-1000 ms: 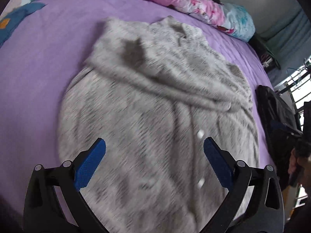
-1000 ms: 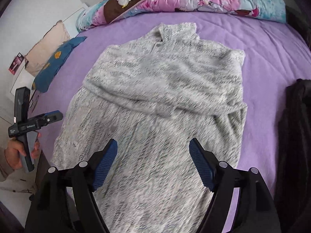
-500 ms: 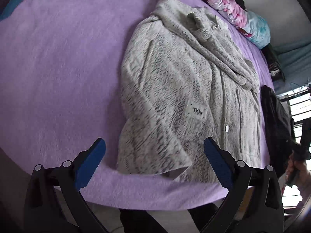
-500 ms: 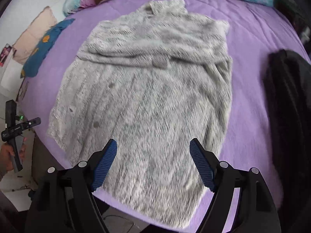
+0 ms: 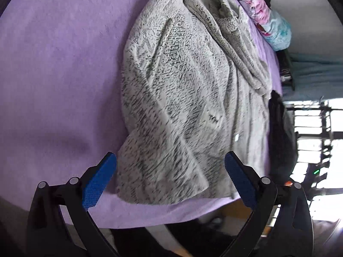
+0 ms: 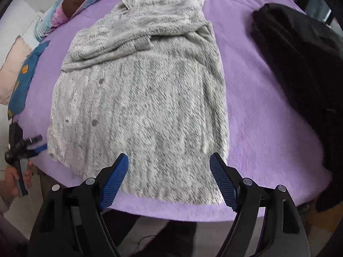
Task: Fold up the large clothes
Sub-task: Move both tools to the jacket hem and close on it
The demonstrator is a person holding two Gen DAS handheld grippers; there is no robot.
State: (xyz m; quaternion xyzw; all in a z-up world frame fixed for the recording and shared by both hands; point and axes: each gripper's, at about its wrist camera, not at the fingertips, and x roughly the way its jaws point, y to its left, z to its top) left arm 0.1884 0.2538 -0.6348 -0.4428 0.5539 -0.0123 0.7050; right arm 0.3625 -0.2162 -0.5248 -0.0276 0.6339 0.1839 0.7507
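Observation:
A large grey knitted cardigan (image 6: 145, 98) lies flat on the purple bed (image 6: 268, 128), collar at the far end, sleeves folded across the chest. It also shows in the left wrist view (image 5: 182, 98). My left gripper (image 5: 170, 175) is open and empty, hovering over the cardigan's near left hem corner. My right gripper (image 6: 169, 175) is open and empty, over the near right part of the hem by the bed edge. The left gripper also shows at the left edge of the right wrist view (image 6: 32, 147), held by a hand.
A black garment (image 6: 300, 75) lies on the bed to the right of the cardigan. Floral pillows (image 6: 81, 2) line the far end, with a blue cushion (image 6: 23, 81) at the left. The bed's near edge (image 6: 193, 212) drops to the floor.
Both grippers have pulled back from above the cardigan's middle toward the near bed edge and its hem. Both stay open. The cardigan has not moved.

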